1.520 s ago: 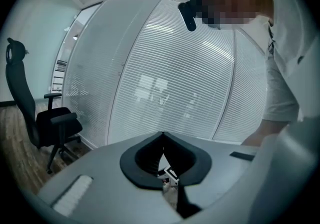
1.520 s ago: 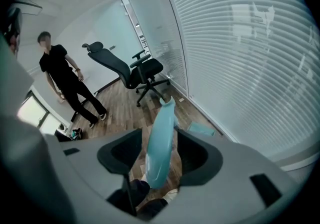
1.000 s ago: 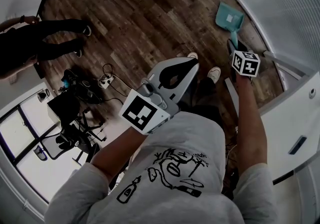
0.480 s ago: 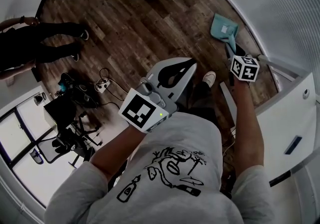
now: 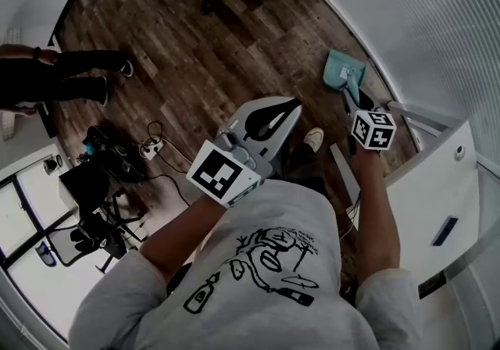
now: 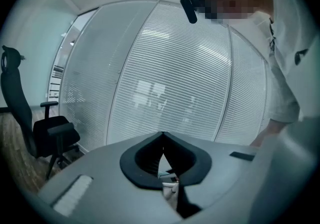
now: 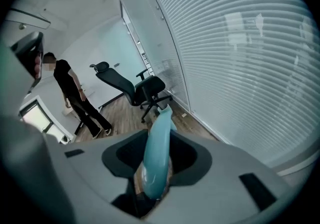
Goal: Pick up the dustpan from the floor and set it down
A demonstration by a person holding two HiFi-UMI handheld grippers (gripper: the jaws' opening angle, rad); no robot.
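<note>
Teal dustpan (image 5: pixel 342 73), handle clamped in R gripper (image 7: pixel 154 170), looks lifted off the wood floor (image 5: pixel 203 44) by the glass wall, so the person should carry it level, lower till flat, then release; L gripper (image 6: pixel 162 142) closed, empty.

The wood floor (image 5: pixel 211 51) has wires (image 5: pixel 152 140) on it, left of the left gripper (image 5: pixel 295 105). A black chair (image 6: pixel 50 135) stands farther ahead.
</note>
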